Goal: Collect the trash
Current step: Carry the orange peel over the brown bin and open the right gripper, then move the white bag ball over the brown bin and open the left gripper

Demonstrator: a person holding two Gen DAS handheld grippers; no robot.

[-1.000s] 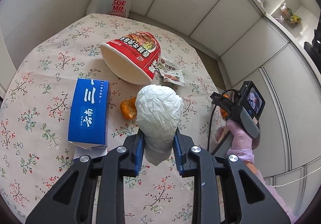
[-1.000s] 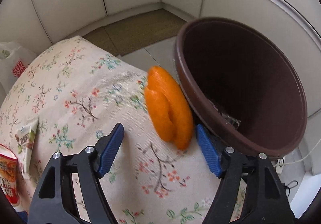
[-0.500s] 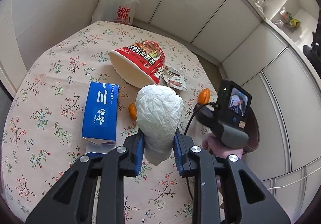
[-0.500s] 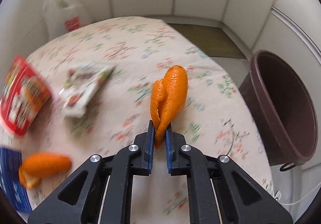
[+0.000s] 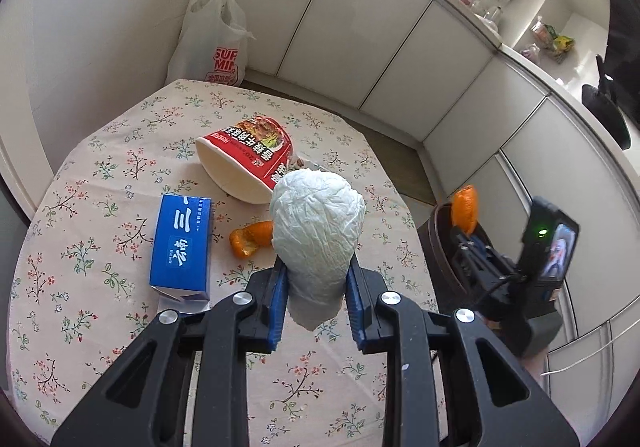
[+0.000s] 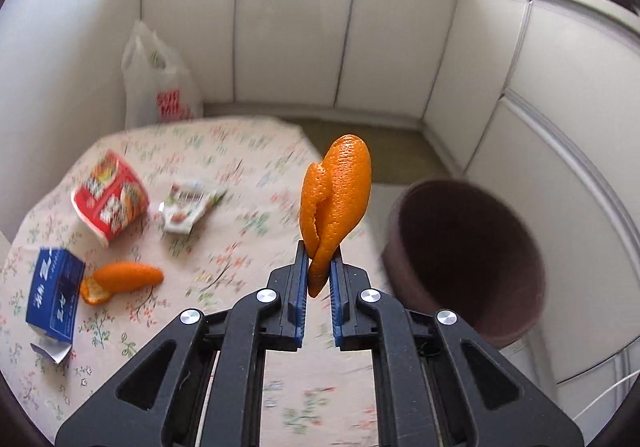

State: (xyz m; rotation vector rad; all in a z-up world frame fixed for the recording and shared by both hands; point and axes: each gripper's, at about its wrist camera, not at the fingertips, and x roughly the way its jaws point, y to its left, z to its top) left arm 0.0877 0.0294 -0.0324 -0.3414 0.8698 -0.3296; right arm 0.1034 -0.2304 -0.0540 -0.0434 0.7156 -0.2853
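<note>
My left gripper (image 5: 316, 287) is shut on a crumpled white paper ball (image 5: 318, 223) and holds it above the floral table (image 5: 80, 287). My right gripper (image 6: 319, 279) is shut on an orange peel (image 6: 336, 203) and holds it in the air left of the brown bin (image 6: 468, 255). The right gripper with its peel (image 5: 464, 209) also shows in the left wrist view over the bin (image 5: 438, 243). On the table lie a second orange peel (image 6: 124, 279), a red noodle cup (image 5: 248, 159) on its side, a blue carton (image 5: 182, 243) and a sachet wrapper (image 6: 188, 207).
A white plastic bag (image 5: 216, 43) stands on the floor behind the table. White cabinet panels (image 6: 296, 31) line the walls. The bin stands off the table's right edge, next to the cabinets.
My right gripper closed on the orange peel at the table's edge and lifted it up beside the bin. My left gripper rose higher, still holding the paper ball.
</note>
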